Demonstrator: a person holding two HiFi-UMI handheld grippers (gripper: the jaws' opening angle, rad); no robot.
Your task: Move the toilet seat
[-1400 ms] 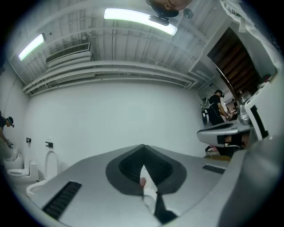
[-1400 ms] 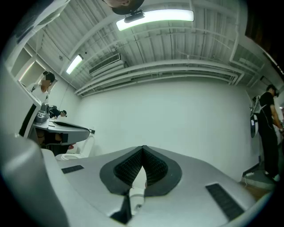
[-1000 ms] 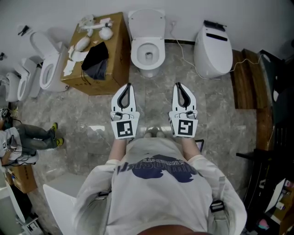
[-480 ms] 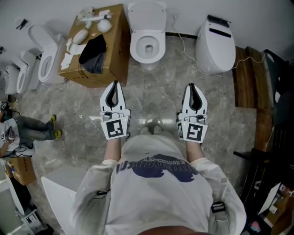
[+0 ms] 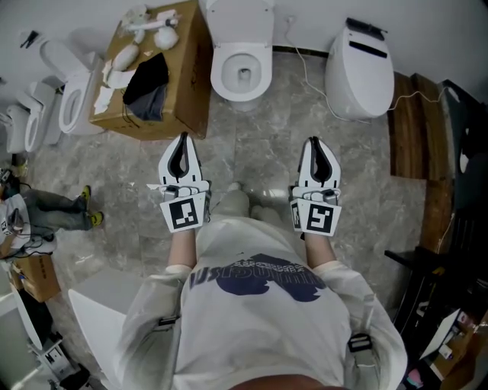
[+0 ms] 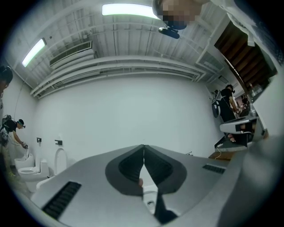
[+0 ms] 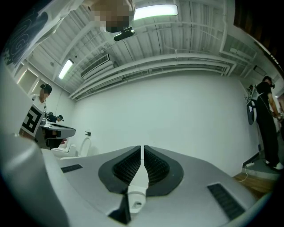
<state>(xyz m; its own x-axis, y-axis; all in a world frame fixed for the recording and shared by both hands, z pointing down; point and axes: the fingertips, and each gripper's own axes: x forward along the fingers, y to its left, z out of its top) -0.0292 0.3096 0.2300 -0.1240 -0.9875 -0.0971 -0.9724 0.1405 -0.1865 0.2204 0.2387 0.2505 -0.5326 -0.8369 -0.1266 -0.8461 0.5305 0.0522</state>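
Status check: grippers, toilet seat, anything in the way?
Left gripper shut, right gripper nearly shut, both empty. Toilet ahead, lid up, untouched. Box left of it, nothing between.

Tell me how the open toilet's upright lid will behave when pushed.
The lid looks like rigid glossy plastic: probably stiff, slippery to grip. Standing upright behind the bowl, it likely pivots forward and may drop.
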